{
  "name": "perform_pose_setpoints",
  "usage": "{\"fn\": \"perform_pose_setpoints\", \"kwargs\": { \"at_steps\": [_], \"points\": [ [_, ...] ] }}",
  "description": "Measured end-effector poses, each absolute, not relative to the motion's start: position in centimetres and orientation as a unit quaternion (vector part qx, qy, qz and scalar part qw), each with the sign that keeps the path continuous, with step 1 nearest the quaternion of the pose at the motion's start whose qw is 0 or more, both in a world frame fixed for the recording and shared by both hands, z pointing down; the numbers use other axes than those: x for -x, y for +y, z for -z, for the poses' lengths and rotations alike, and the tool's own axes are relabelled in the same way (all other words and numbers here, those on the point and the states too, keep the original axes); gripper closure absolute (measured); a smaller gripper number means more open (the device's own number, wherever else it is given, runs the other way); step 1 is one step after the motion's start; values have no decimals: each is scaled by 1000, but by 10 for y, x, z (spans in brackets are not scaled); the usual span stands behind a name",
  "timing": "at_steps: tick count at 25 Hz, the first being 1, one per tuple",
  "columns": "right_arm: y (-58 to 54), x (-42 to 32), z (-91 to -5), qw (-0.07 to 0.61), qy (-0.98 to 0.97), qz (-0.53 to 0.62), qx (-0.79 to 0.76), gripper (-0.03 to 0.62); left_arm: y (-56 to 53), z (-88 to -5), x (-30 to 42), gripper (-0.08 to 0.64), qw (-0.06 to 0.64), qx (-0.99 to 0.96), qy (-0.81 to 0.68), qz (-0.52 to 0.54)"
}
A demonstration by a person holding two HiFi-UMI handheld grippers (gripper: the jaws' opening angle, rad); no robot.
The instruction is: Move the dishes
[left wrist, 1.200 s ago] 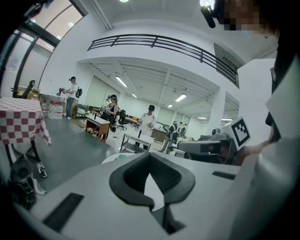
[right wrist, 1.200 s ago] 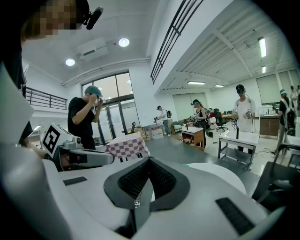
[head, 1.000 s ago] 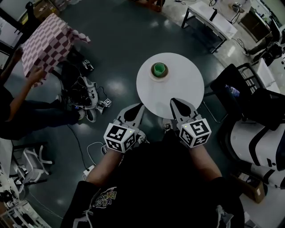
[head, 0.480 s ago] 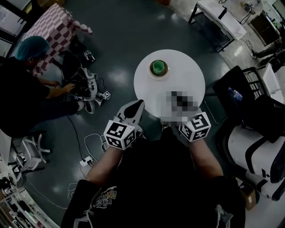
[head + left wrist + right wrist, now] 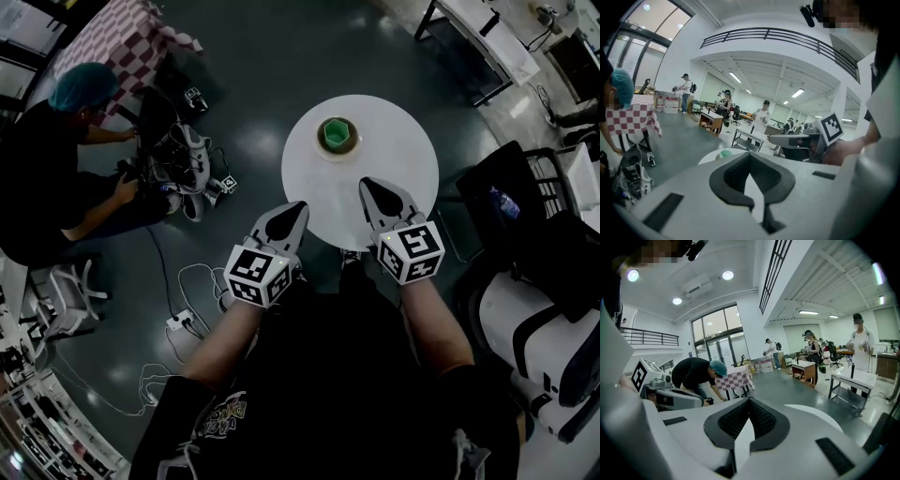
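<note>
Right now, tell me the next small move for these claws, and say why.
Probably carry the right claw forward across the white table toward the green cup on its saucer, opening it on the way. Both it and the left claw are shut and empty at the table's near edge, while the dishes sit untouched at the far side.

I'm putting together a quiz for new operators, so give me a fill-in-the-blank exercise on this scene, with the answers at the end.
1. The cup standing on the saucer is coloured ____.
2. The white table that carries them has a ____ top.
3. The left hand-held gripper and the right hand-held gripper both have their jaws ____, with nothing between them.
Missing words: green; round; shut.
</note>
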State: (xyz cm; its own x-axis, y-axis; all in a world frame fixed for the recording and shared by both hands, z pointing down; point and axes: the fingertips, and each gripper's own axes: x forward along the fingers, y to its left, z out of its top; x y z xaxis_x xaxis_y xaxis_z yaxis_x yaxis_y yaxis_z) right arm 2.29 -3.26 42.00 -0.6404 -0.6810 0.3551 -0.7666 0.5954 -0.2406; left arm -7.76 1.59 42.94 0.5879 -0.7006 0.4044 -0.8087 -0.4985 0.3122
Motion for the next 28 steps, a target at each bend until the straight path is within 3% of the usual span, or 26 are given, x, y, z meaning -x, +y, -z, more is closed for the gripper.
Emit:
{"fn": "perform_pose_setpoints", "kwargs": {
  "at_steps": [28],
  "points": [
    [-93,-28,-491,172,-921,-186,-296,563,-13,-483,36,555,268,-801,-520,-128]
  ]
}}
